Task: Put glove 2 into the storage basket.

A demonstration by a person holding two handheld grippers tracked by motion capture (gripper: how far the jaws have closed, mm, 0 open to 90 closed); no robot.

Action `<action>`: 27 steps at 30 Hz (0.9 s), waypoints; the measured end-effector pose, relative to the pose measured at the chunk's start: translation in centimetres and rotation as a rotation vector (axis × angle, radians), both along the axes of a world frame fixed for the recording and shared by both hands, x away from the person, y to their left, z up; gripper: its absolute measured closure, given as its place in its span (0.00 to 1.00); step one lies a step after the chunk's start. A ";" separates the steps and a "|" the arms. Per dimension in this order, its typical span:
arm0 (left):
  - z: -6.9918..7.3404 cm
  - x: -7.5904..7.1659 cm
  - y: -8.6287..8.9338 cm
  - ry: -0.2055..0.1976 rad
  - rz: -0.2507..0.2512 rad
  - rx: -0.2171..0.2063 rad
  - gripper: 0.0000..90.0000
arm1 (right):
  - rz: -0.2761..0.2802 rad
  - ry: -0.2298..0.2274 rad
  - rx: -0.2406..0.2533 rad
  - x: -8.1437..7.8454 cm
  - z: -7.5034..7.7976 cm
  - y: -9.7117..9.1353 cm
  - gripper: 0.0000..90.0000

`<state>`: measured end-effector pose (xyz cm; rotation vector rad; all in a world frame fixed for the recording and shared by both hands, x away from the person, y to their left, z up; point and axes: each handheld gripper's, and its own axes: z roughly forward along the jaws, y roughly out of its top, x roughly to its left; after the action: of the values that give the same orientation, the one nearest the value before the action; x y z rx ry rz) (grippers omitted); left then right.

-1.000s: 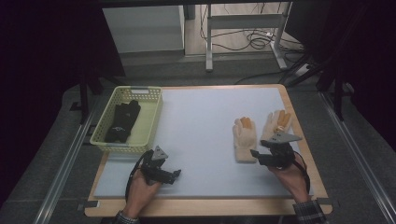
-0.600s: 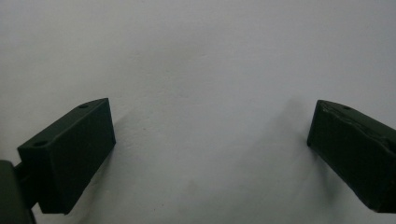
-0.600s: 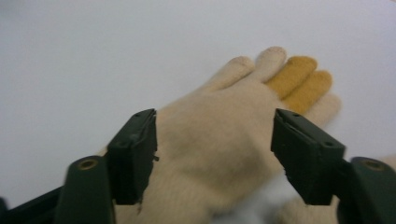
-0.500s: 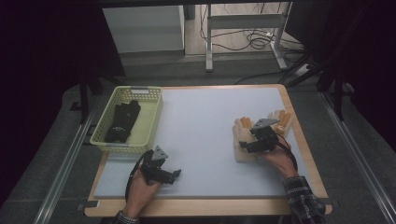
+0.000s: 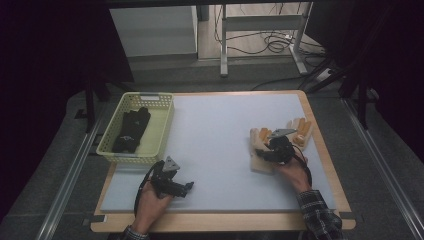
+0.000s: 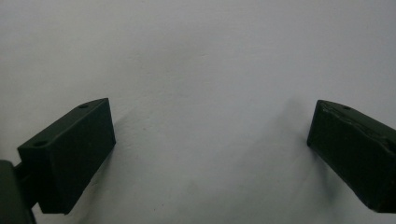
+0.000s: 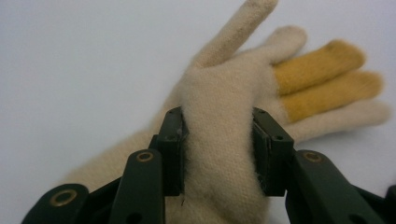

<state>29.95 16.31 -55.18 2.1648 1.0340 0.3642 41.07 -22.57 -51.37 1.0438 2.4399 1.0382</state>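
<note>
Cream knit wool, that's what the right gripper is biting into here. In the right gripper view its jaws have just been closing and are now pinching a raised fold of the cream glove across the palm, pads pressing into the fuzz from both sides. In the high view that glove is lying at the right of the frame on the pale grey mat, with a second cream glove just beside it, further right.

Handling-wise I'm guessing it's super light, floppy and not slippery at all, so nothing to break. It'll droop from wherever it's held, and the bunched palm looks like a decent spot, since grabbing a fingertip would leave the rest dangling.

The left gripper is sitting at the lower left of the high view, and its own view is showing the jaws spread wide apart with bare mat between them.

The close-up is giving the fold, the mustard-yellow fingers and the actual pinch. The high view is adding the layout: the yellow basket at the upper left with a black glove inside.
</note>
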 end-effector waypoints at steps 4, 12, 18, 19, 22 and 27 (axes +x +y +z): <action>0.0 0.0 0.0 0.000 -0.001 0.001 0.01 | 0.009 -0.013 0.059 -1.3 1.8 0.7 0.66; 0.0 0.0 0.0 -0.002 0.000 0.000 0.01 | 0.090 -0.031 0.104 -5.1 4.1 5.7 0.63; 0.0 0.0 0.0 -0.001 -0.001 0.001 0.01 | 0.078 -0.015 0.081 -6.2 1.4 9.5 0.53; 0.0 0.0 0.0 -0.001 -0.001 0.001 0.01 | 0.079 -0.010 0.089 -6.3 0.6 10.0 0.47; 0.0 0.0 0.0 -0.001 -0.001 0.001 0.01 | 0.117 0.016 0.094 -6.7 -0.6 10.4 0.33; 0.0 0.0 0.0 -0.001 -0.001 0.001 0.01 | 0.115 -0.021 0.076 -6.9 0.7 7.9 0.32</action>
<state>29.94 16.32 -55.17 2.1662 1.0326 0.3655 34.14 -14.65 -50.66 0.9192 2.4868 1.1811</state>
